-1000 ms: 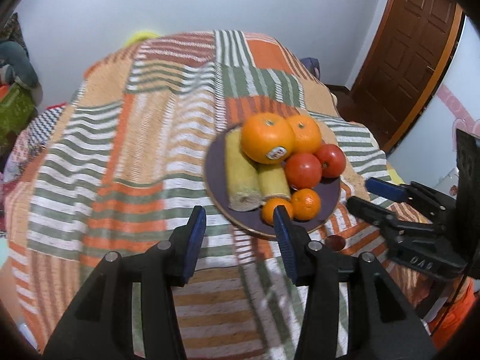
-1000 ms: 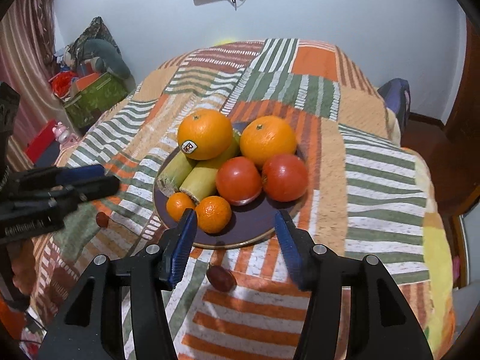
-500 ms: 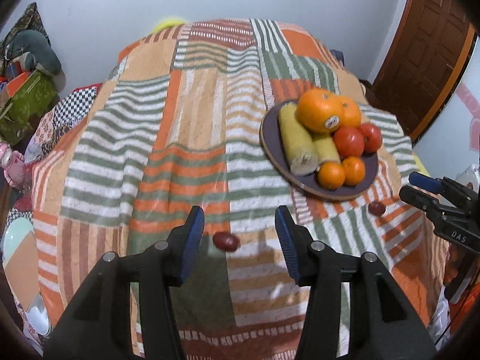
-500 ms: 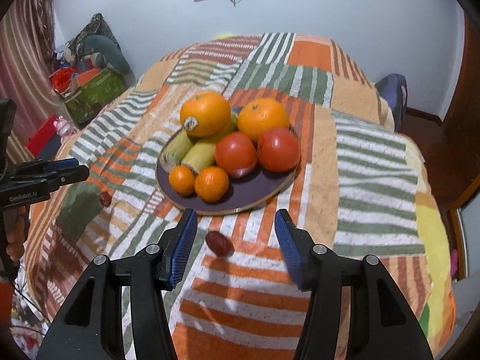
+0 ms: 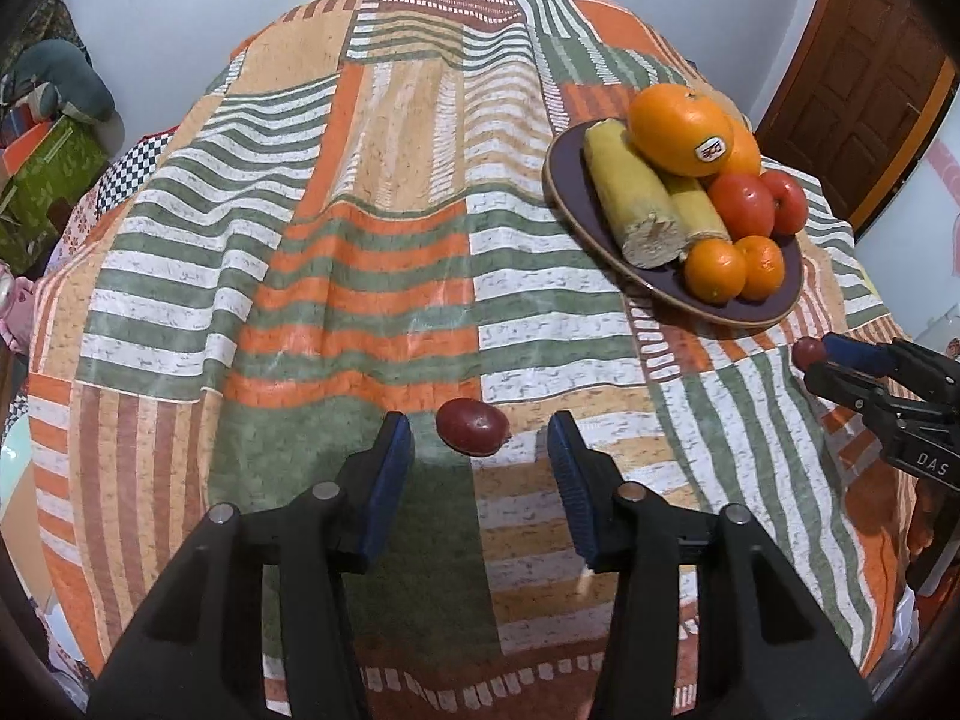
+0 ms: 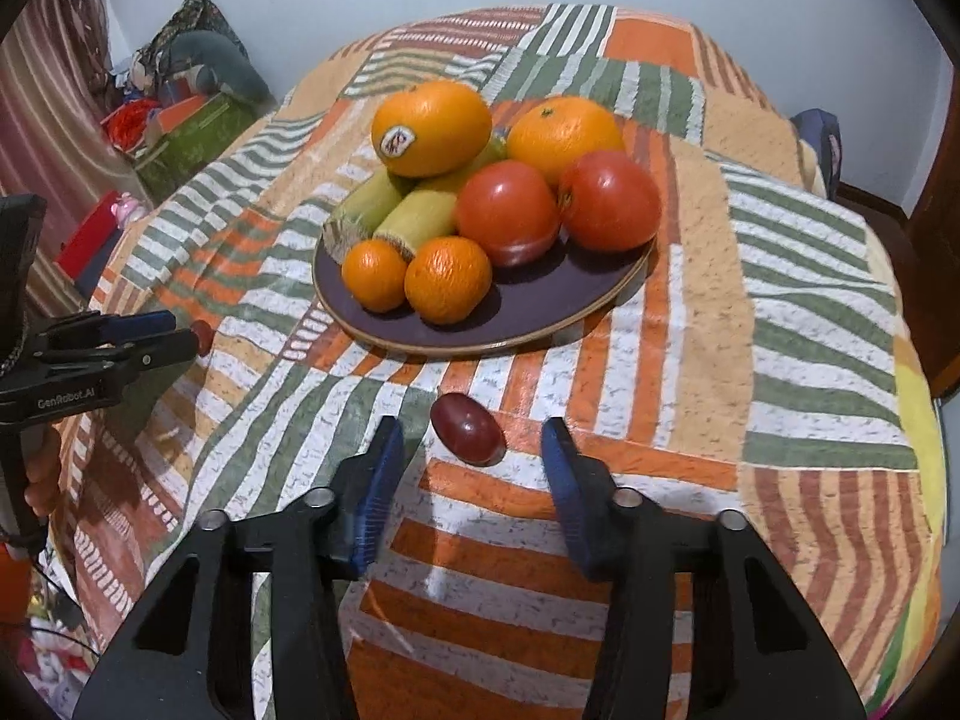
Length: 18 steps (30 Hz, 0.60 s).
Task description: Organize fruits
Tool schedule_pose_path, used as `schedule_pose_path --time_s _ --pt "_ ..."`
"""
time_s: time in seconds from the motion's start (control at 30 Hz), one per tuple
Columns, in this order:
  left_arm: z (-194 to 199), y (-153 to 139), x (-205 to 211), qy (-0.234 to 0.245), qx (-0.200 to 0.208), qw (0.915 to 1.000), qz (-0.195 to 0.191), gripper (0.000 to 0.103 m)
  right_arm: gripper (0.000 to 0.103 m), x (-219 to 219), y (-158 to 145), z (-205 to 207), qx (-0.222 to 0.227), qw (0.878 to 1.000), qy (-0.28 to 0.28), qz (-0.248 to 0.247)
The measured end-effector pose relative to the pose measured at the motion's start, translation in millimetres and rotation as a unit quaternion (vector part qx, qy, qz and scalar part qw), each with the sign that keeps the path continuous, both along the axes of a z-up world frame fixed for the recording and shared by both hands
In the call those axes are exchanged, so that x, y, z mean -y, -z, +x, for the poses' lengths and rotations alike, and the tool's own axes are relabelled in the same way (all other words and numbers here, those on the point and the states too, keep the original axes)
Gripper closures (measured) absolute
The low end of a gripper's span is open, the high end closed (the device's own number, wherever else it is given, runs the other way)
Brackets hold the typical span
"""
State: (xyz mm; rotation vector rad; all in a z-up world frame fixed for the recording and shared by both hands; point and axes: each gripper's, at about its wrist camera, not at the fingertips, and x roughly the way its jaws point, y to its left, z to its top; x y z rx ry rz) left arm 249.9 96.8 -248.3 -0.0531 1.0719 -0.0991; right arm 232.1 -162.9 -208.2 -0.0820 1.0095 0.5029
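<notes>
You are bringing each gripper down over its own small dark red fruit on the patchwork cloth covering the counter. The left gripper is straddling one red fruit, fingers released and not touching it. The right gripper is framing the other red fruit; its fingers have just been narrowing, yet gaps remain either side. Both fruits are lying near the purple plate, apart from its oranges, tomatoes and cane pieces, probably awaiting transfer there.
</notes>
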Motion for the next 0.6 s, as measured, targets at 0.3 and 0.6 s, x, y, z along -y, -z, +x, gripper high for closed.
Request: schedule_pose_path --time_s 0.3,0.6 --pt "8.6 13.4 -3.1 0.000 -0.011 0.9999 -0.012 0.070 0.072 -4.6 1.8 1.7 0.014 1.000 -0.005 -0.017" --pt "9.7 13.1 -5.3 -0.003 -0.009 0.9998 -0.017 0.075 0.081 -3.7 -2.0 0.9 0.016 1.000 -0.005 -0.014"
